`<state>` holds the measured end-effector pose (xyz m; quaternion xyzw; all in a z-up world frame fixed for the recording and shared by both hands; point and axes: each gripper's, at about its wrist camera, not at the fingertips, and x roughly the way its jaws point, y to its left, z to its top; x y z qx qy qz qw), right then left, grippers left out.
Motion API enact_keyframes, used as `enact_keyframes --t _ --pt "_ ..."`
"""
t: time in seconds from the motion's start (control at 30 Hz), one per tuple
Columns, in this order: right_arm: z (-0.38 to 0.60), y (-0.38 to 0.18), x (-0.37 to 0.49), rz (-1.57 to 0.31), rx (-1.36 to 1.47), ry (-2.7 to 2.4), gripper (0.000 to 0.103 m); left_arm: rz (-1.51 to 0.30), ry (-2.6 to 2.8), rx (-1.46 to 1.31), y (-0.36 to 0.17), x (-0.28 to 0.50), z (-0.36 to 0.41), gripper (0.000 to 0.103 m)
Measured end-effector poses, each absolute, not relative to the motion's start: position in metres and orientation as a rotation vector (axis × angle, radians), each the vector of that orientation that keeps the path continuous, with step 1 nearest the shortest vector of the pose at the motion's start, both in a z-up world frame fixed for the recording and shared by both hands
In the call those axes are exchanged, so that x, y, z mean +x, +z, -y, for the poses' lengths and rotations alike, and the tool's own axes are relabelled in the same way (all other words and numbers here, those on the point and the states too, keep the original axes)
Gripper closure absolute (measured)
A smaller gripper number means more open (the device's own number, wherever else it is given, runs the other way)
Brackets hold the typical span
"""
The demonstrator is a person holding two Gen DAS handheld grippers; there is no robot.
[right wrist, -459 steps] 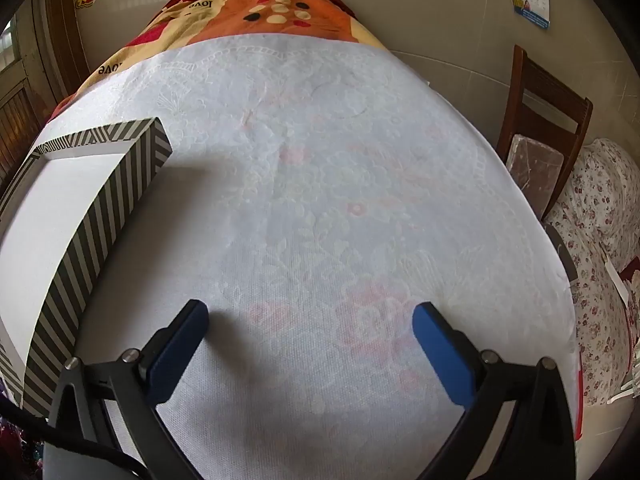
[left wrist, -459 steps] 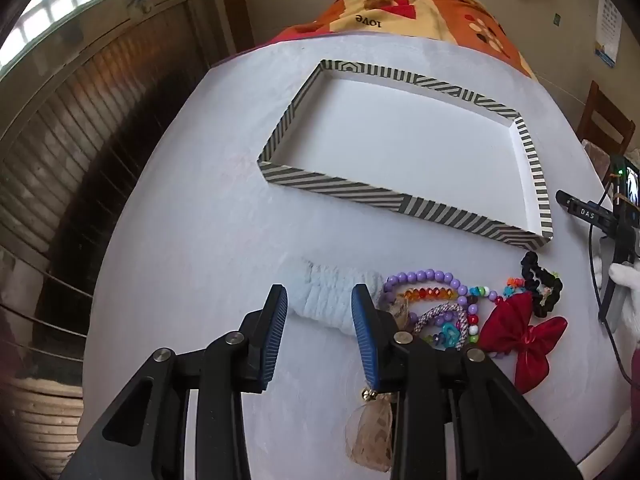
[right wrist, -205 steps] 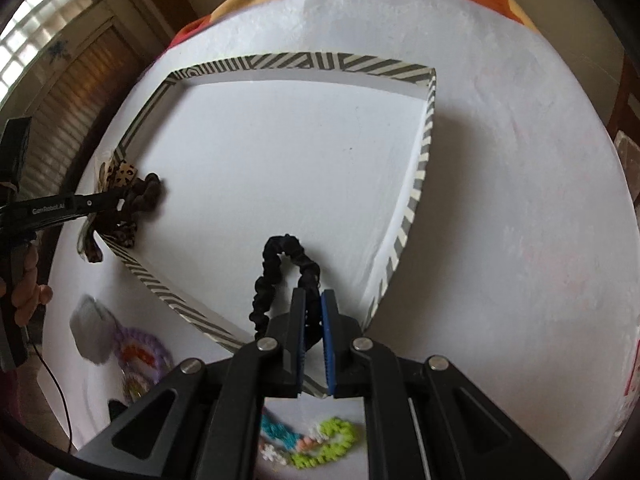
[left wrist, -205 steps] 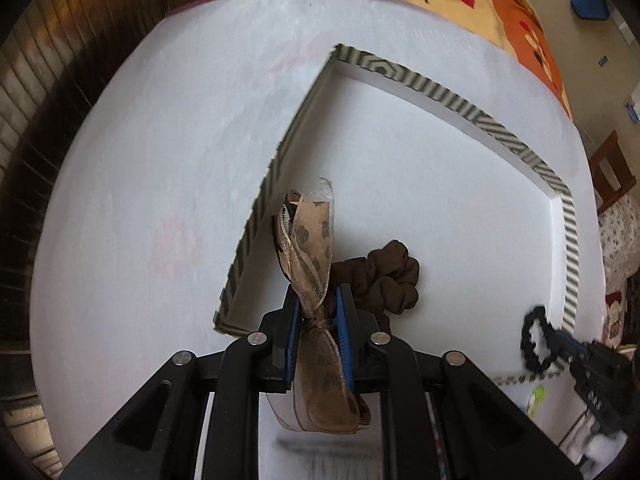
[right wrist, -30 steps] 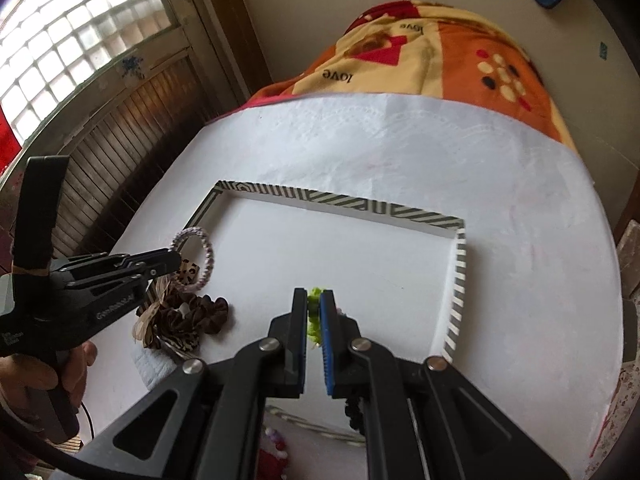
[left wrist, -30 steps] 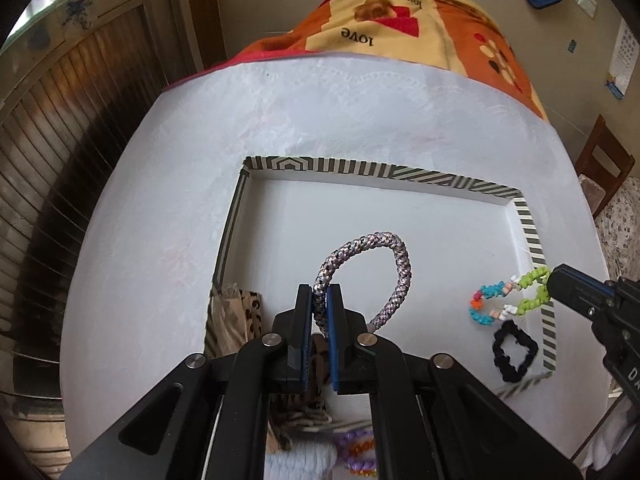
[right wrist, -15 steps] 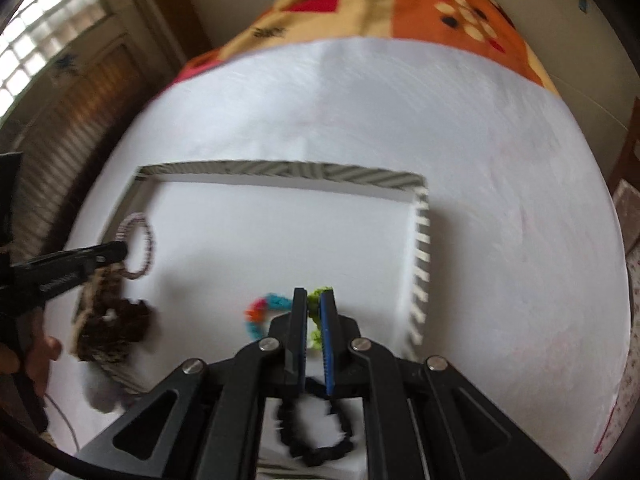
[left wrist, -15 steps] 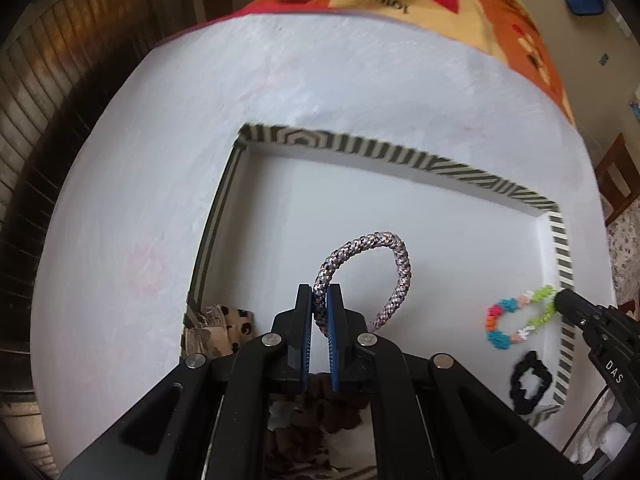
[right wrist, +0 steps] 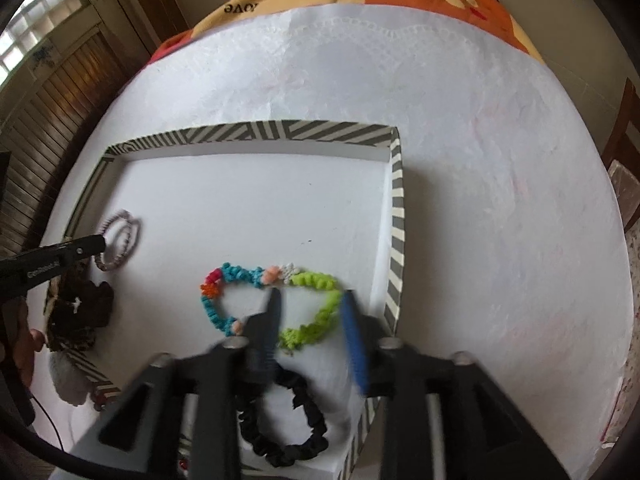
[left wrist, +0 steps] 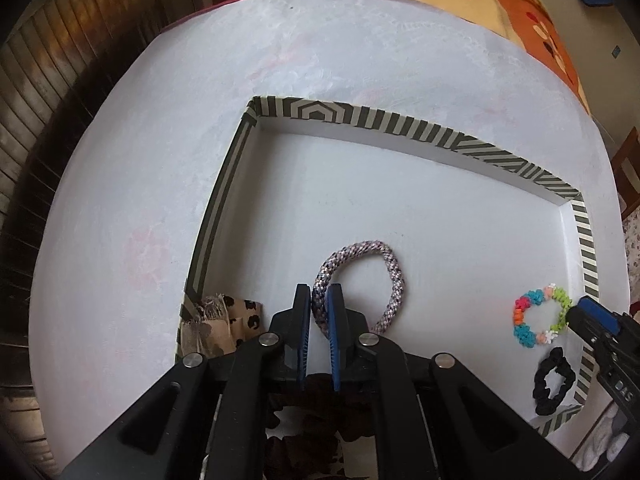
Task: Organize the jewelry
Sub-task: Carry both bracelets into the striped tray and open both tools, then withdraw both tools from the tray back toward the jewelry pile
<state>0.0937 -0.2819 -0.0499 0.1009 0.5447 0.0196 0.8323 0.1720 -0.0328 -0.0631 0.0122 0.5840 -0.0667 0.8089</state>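
Left gripper (left wrist: 319, 312) pinching speckled braided bracelet (left wrist: 394, 276) (pink-grey), right gripper (right wrist: 312, 320) spread.

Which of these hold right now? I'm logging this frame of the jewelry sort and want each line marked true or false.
1. The left hand-held gripper is shut on the braided bracelet. True.
2. The right hand-held gripper is clamped on the multicolor bracelet. False: its fingers are apart, and the bracelet lies on the floor of the striped tray.
3. The black scrunchie lies inside the tray, nearer the camera than the multicolor bracelet. True.
4. The black scrunchie sits on the tablecloth outside the tray. False: it is within the tray's walls.
5. A leopard-print fabric piece sits in the tray's near left corner. True.
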Motion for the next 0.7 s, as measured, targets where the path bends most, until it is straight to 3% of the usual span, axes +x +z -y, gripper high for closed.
enact_keyframes --t 0.13,0.7 --pt "0.280 -0.038 0.080 -1.125 0.227 0.049 0.062 -1.241 -0.134 -0.004 -0.056 0.161 0.031 0.083" --pt "0.250 0.036 0.002 -0.983 0.240 0.037 0.052 -1.056 -0.128 0.050 0.020 0.074 0.014 0.083"
